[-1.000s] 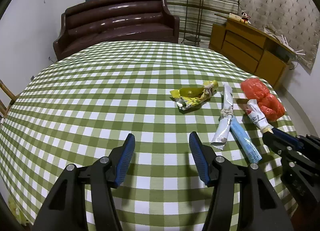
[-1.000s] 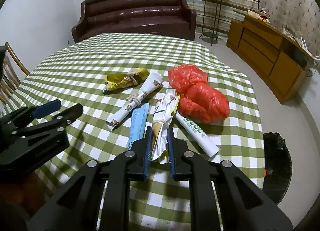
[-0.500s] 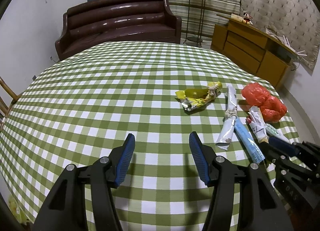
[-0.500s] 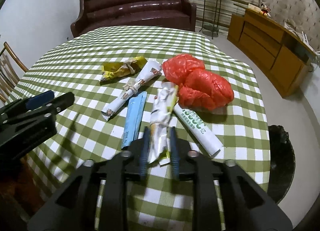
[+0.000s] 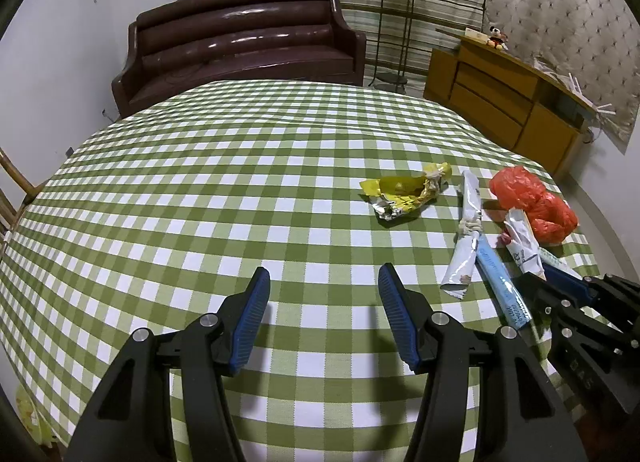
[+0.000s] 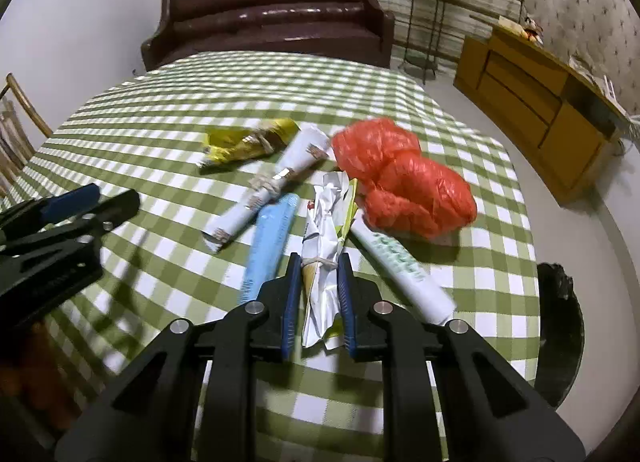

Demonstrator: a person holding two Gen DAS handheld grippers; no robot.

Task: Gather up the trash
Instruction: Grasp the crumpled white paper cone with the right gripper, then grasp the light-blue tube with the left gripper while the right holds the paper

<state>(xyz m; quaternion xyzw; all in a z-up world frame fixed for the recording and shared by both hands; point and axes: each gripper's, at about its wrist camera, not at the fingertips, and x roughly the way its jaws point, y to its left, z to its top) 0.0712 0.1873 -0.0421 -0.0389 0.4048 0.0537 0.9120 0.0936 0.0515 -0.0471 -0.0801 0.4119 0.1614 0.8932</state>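
My right gripper (image 6: 319, 262) is shut on a crumpled white wrapper (image 6: 324, 230) tied with a rubber band, held just above the green checked table (image 6: 160, 134). Beside it lie a blue tube (image 6: 268, 238), a white rolled wrapper (image 6: 272, 182), a yellow wrapper (image 6: 248, 142), a red plastic bag (image 6: 400, 182) and a white-green tube (image 6: 400, 266). My left gripper (image 5: 322, 276) is open and empty over bare cloth, left of the trash. In the left wrist view the yellow wrapper (image 5: 404, 190), red bag (image 5: 532, 202) and held wrapper (image 5: 522, 238) show at right.
A black bin (image 6: 560, 338) stands on the floor past the table's right edge. A brown sofa (image 5: 240, 50) is behind the table, a wooden cabinet (image 5: 500, 102) at the right, and a wooden chair (image 6: 16, 130) at the left.
My right gripper has lifted slightly and tilted with the white wrapper held in it. The left gripper has stayed open, shifting only a little.
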